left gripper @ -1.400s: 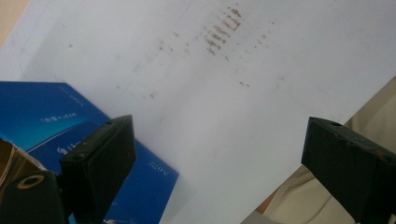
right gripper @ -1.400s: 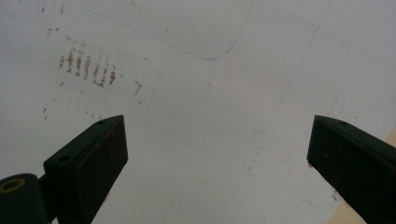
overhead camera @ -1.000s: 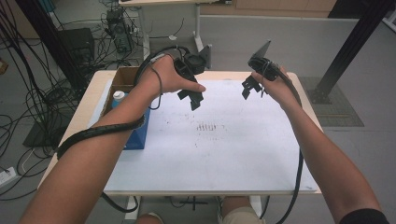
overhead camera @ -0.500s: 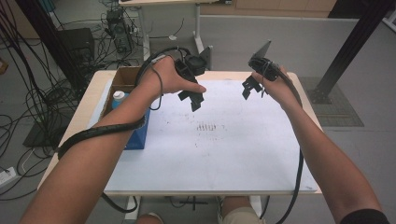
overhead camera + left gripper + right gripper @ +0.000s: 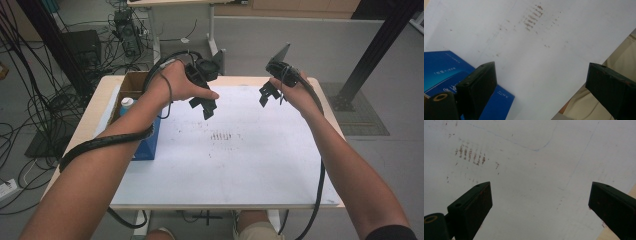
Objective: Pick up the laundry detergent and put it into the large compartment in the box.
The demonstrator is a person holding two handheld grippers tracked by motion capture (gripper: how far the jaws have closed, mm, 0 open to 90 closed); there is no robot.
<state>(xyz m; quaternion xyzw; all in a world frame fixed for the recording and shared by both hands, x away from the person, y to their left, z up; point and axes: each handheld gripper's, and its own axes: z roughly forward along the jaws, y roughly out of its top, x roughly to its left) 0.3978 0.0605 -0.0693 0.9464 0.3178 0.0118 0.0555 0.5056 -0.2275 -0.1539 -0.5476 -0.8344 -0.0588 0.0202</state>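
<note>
- Two forearms come in over the near edge of the table (image 5: 100,89), one at each near corner, with a black cable wound round the left forearm and another trailing under the right one.
- Covering nearly the whole tabletop is a white sheet (image 5: 235,170), and in the middle of it sits a patch of short brownish marks (image 5: 223,136), seen again in the left gripper view (image 5: 532,17) and in the right gripper view (image 5: 470,153).
- Along the sheet's left edge lies a blue booklet (image 5: 148,145), flat, its corner showing just beside one jaw in the left gripper view (image 5: 441,72).
- Above the far half of the sheet, left of centre, hangs the left gripper (image 5: 206,106), held in the left hand (image 5: 177,85); its jaws stand wide apart with nothing between them, pointing down at the sheet without touching it.
- Towards the far right corner hangs the right gripper (image 5: 267,95), held in the right hand (image 5: 295,92), also clear of the sheet; its jaws are spread wide too and hold nothing.
- At the far left corner stands a brown cardboard box (image 5: 131,85), with a white bottle with a blue cap (image 5: 127,104) just on its near side, beside the booklet.
- Beyond the table's far edge the grey floor carries tangled cables.
</note>
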